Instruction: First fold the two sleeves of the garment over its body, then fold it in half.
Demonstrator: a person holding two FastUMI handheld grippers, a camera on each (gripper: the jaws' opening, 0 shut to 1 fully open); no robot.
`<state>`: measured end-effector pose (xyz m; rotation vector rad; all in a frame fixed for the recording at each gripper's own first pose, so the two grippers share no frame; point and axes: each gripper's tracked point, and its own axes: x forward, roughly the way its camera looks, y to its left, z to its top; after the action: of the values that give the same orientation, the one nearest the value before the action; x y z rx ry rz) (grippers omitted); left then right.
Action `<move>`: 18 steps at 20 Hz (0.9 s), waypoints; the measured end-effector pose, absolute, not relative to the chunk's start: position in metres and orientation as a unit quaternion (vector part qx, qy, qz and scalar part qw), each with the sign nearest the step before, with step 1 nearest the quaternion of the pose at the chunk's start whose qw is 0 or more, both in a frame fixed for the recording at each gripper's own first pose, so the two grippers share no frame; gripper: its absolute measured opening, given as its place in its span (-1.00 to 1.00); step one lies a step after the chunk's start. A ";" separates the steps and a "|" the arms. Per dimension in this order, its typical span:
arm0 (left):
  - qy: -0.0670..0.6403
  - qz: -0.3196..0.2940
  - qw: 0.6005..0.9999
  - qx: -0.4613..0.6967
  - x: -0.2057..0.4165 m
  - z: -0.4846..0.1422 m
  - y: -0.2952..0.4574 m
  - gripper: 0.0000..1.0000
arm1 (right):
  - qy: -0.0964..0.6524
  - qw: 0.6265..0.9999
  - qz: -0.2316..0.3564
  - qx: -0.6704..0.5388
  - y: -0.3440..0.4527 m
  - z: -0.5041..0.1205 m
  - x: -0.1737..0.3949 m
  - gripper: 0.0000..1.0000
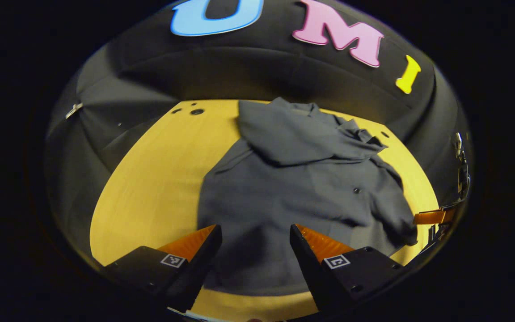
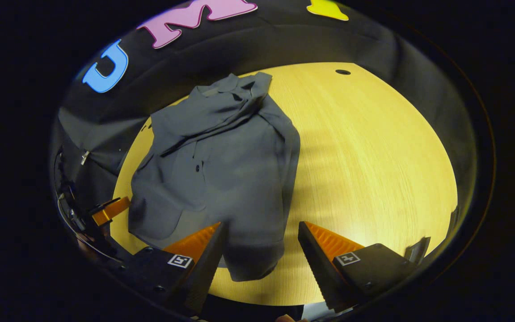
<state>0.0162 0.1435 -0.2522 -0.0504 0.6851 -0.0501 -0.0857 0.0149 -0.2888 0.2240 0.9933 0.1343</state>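
Both sleeves look folded in already, so the soft, floppy garment (image 1: pixel 284 197) wants pinching at its near hem corners, with left gripper (image 1: pixel 254 243) and right gripper (image 2: pixel 259 243) both wide open and empty over the table (image 2: pixel 373 170).

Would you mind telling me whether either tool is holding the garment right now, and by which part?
Nothing is held. The left tool and the right tool both hang open above the grey garment on the table.

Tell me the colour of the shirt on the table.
Plain dark grey shirt with small dark buttons, clearest in the right gripper view.
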 end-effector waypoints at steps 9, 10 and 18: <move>0.381 0.008 0.924 -0.040 -0.017 -0.299 0.160 0.93 | 0.518 0.852 0.041 0.068 0.023 -0.321 -0.096 0.98; 0.377 0.008 0.926 -0.026 -0.014 -0.299 0.160 0.84 | 0.521 0.851 0.037 0.060 0.022 -0.323 -0.096 0.99; 0.379 -0.003 0.925 0.002 -0.008 -0.304 0.144 0.63 | 0.535 0.843 0.035 0.039 0.040 -0.327 -0.091 0.16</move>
<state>-0.0081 0.1439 -0.3036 0.0041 0.7776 -0.0063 -0.0914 0.0396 -0.3274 0.0826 1.1295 0.0746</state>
